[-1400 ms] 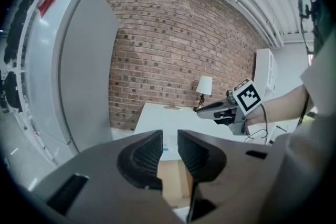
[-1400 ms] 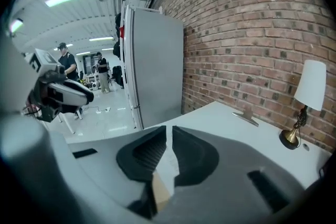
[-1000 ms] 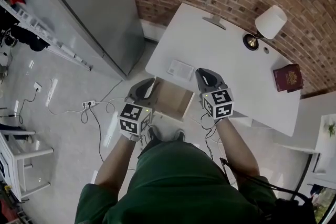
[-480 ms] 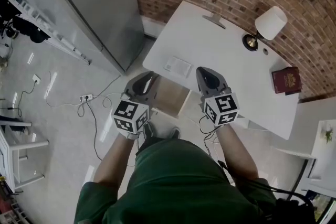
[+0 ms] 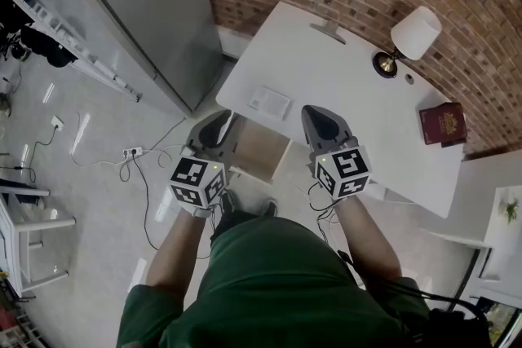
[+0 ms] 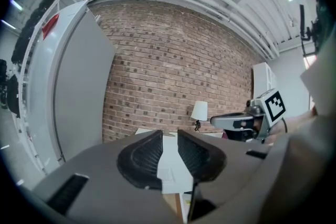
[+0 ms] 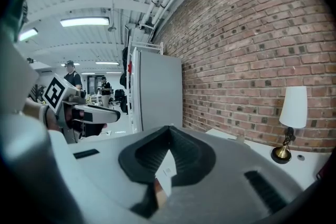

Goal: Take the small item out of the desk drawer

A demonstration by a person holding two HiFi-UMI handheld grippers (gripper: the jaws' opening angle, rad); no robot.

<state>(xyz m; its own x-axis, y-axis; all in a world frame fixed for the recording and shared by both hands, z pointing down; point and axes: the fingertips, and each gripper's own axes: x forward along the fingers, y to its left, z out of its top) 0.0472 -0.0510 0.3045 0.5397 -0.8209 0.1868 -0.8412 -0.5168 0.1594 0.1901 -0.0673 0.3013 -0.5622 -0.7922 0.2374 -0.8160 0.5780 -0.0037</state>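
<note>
The white desk [image 5: 342, 85] has its drawer [image 5: 259, 151] pulled out toward me, showing a bare wooden bottom. No small item shows in the visible part of it. My left gripper [image 5: 220, 125] hovers at the drawer's left side, and in the left gripper view [image 6: 169, 136] its jaws stand a narrow gap apart with nothing between them. My right gripper [image 5: 315, 115] hovers over the desk edge at the drawer's right side, and in the right gripper view [image 7: 169, 128] its jaw tips meet, empty. Both point toward the brick wall.
A white leaflet [image 5: 271, 103] lies on the desk just behind the drawer. A table lamp [image 5: 408, 37] and a dark red book [image 5: 444, 122] sit at the desk's far right. A tall grey cabinet [image 5: 139, 4] stands to the left. Cables [image 5: 139, 167] trail on the floor.
The left gripper has drifted slightly left and away from the drawer's side. The right gripper has barely moved. The drawer stays open as before.
</note>
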